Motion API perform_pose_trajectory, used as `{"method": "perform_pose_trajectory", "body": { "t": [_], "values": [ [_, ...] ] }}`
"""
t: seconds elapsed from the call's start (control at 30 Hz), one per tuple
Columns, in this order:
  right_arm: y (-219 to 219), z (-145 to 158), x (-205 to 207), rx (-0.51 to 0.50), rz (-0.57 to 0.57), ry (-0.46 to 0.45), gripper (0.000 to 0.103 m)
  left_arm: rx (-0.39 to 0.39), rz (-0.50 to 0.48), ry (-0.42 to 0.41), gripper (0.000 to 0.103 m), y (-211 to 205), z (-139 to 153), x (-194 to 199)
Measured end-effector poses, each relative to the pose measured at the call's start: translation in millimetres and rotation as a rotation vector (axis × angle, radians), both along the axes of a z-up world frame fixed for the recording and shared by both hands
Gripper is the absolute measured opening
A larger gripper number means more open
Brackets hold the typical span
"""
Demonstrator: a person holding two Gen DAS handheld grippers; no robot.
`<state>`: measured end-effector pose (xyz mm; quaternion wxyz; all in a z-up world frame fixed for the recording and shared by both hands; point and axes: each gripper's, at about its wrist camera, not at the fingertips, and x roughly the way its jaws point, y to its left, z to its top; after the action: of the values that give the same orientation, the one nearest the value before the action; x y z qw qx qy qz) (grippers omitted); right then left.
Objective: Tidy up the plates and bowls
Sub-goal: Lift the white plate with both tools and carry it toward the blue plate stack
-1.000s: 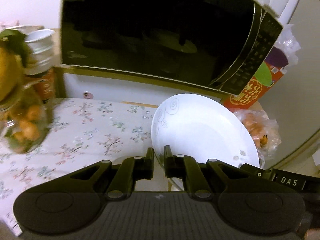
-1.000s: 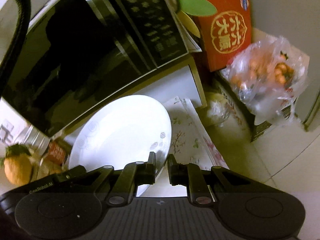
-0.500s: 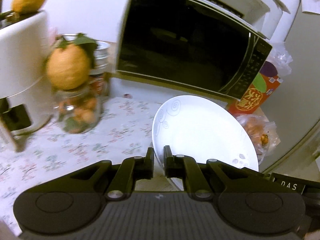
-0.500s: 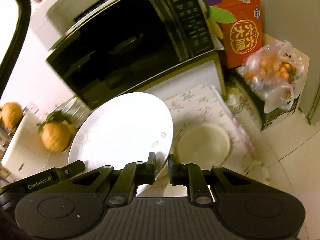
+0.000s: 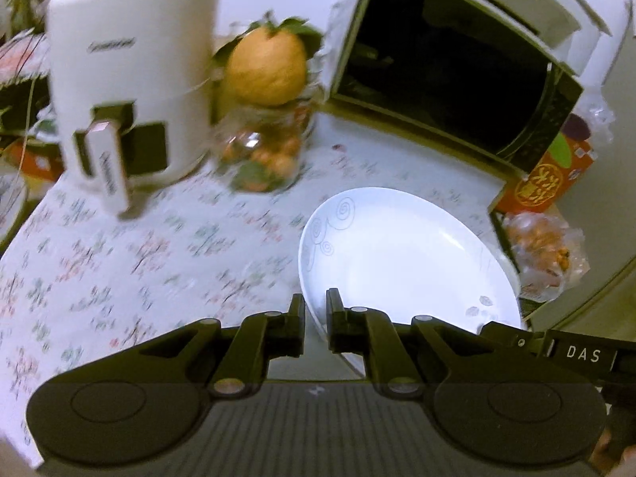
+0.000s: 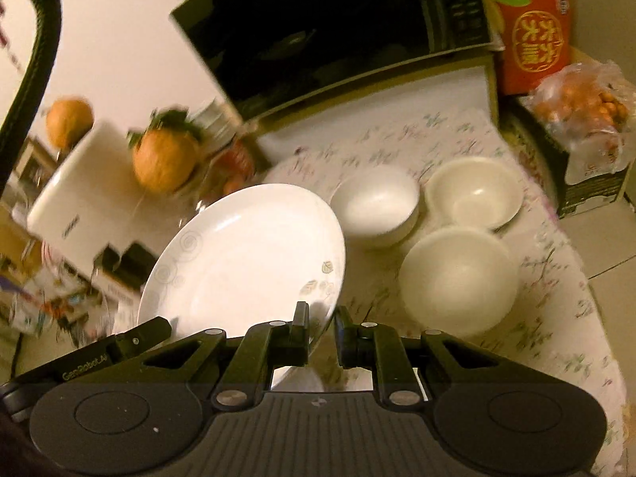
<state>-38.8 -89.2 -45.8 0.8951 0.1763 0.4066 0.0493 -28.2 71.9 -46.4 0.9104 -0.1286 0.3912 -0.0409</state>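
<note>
Three pale bowls sit clustered at two o'clock on the floral tablecloth, below the microwave at twelve, while the left gripper and right gripper each pinch the white plate's rim, holding it tilted.

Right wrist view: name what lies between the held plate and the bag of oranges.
Three white bowls sit on the floral tablecloth between the plate and the bag of oranges, seen in the right wrist view.
</note>
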Motion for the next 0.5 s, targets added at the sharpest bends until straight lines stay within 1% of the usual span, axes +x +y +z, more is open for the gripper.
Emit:
{"method": "perform_pose_trajectory", "body": {
  "t": [0.13, 0.27, 0.37, 0.5],
  "values": [
    [15, -12, -3, -0.025, 0.051, 0.034, 0.014, -0.005, 0.013, 0.023, 0.009, 15, -11, -9],
    [28, -16, -7, -0.042, 0.098, 0.053, 0.014, -0.012, 0.029, 0.039, 0.009, 25, -18, -15],
    [35, -23, -8, -0.036, 0.118, 0.075, 0.014, -0.019, 0.045, 0.061, 0.009, 32, -24, -19],
    [45, -31, -7, -0.057, 0.143, 0.098, 0.014, -0.015, 0.055, 0.088, 0.009, 37, -34, -22]
  ]
}}
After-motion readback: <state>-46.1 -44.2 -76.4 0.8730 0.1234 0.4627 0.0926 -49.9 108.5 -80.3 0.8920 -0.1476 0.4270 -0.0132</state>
